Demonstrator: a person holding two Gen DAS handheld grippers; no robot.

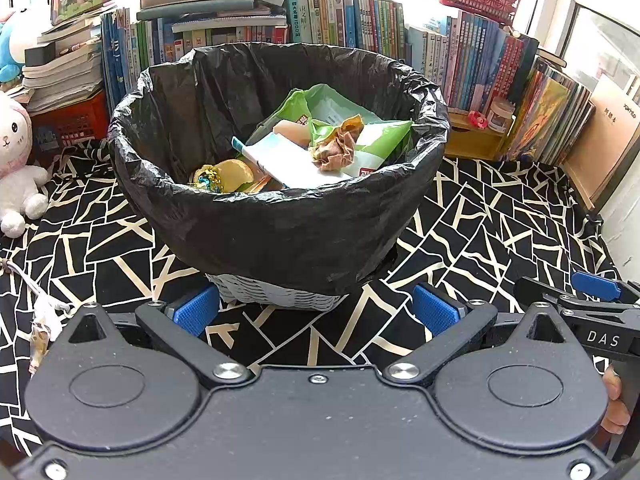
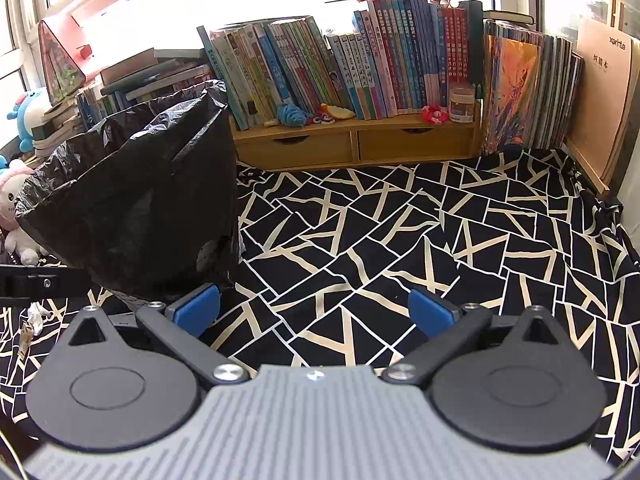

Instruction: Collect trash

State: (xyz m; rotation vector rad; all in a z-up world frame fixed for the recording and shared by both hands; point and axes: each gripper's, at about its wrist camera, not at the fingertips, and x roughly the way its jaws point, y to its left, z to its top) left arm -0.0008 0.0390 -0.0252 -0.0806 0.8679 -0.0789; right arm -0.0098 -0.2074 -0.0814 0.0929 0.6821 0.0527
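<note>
Both grippers are standing wide open and carrying nothing: the left gripper [image 1: 316, 308] is facing the bin [image 1: 280, 220] head-on, its black liner already holding wrappers [image 1: 320, 148], while the right gripper [image 2: 314, 308] is pointing over bare patterned cloth [image 2: 400, 220] with the bin off to its own left. One scrap of litter [image 1: 42, 328] seems to be lying on the cloth low at the left gripper's left, beside a cord; judging from that, the left hand is sitting nearer.

"DAS" on the right gripper [image 1: 592, 292] arm, "xprinx"-like print on brown board [image 2: 604, 92] — book spines unreadable
</note>
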